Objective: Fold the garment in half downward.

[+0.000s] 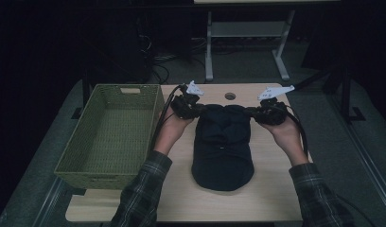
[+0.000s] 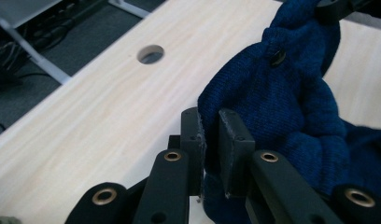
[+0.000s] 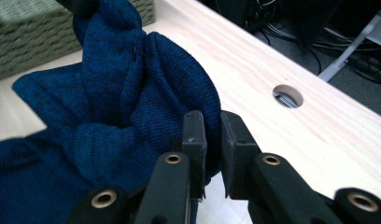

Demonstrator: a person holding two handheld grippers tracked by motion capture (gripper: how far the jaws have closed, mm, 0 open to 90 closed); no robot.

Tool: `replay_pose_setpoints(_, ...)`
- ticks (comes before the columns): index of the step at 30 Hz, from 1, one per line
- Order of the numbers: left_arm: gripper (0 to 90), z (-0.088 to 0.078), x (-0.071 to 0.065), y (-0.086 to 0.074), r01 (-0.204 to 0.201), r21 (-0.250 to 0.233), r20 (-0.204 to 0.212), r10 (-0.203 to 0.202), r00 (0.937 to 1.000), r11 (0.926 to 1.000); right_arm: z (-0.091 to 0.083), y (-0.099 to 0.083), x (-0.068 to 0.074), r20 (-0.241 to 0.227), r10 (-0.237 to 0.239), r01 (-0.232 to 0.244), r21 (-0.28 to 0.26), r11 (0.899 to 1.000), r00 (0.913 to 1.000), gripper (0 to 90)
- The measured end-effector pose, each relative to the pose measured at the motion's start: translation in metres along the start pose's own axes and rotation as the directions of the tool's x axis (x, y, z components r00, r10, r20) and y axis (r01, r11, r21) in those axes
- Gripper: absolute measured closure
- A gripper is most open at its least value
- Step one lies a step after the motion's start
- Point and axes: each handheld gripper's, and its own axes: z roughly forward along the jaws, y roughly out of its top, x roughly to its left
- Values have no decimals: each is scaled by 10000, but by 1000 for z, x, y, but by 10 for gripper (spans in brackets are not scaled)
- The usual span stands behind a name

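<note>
A dark blue knitted garment lies down the middle of the light wooden table, its far end lifted. My left gripper is shut on the garment's far left corner, and my right gripper is shut on its far right corner. In the left gripper view the knit bunches up from between the black pads, a small button showing on it. In the right gripper view the fabric folds between the two pads and hangs toward the table.
A green woven basket stands at the table's left side, close to my left forearm. A round cable hole sits at the table's far edge. Beyond the table are a desk frame and cables on the floor.
</note>
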Motion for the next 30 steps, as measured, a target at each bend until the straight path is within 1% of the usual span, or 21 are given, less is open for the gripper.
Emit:
replay_pose_setpoints(6,810,-2,-12,-13,-205,75,198,203,9996,9998,-6,-16,14,-196,-57,57,0,10000,9998,804)
replay_pose_setpoints(11,807,-6,-18,-20,-250,6,326,250,9992,9997,-12,-25,24,-333,-86,82,-113,9999,9994,799)
replay_pose_setpoints(12,805,-6,-20,-20,-228,5,345,228,9991,9997,-12,-25,24,-333,-86,82,-113,9999,9994,799)
replay_pose_setpoints(13,803,-7,-23,-23,-284,103,421,280,9987,9995,-13,-27,26,-363,-99,96,-100,9999,9993,796)
replay_pose_setpoints(15,803,-8,-27,-26,-278,50,482,275,9985,9996,-15,-30,29,-509,-31,30,-31,10000,9987,795)
replay_pose_setpoints(17,801,-10,-29,-29,-283,30,621,281,9977,9996,-17,-33,33,-523,-62,54,-155,9999,9986,794)
replay_pose_setpoints(18,800,-11,-30,-31,-267,53,712,263,9971,9996,-17,-35,34,-577,-52,48,-82,10000,9983,794)
replay_pose_setpoints(19,800,-12,-31,-33,-238,62,786,232,9966,9997,-18,-37,36,-656,-16,8,-118,9999,9978,793)
replay_pose_setpoints(22,799,-13,-34,-38,-111,68,1087,103,9940,9999,-19,-42,39,-816,-51,44,-79,10000,9967,791)
replay_pose_setpoints(25,799,-14,-35,-43,68,129,1451,-86,9894,9999,-20,-47,42,-986,3,-6,-31,10000,9951,790)
replay_pose_setpoints(28,799,-16,-38,-46,196,118,1702,-214,9852,9997,-22,-52,45,-1090,-31,33,14,10000,9940,785)
replay_pose_setpoints(29,797,-16,-38,-46,196,118,1702,-214,9852,9997,-24,-54,47,-1114,-28,30,20,10000,9938,782)
replay_pose_setpoints(30,797,-17,-40,-48,187,92,1806,-200,9834,9998,-25,-55,48,-1155,7,-3,28,10000,9933,780)
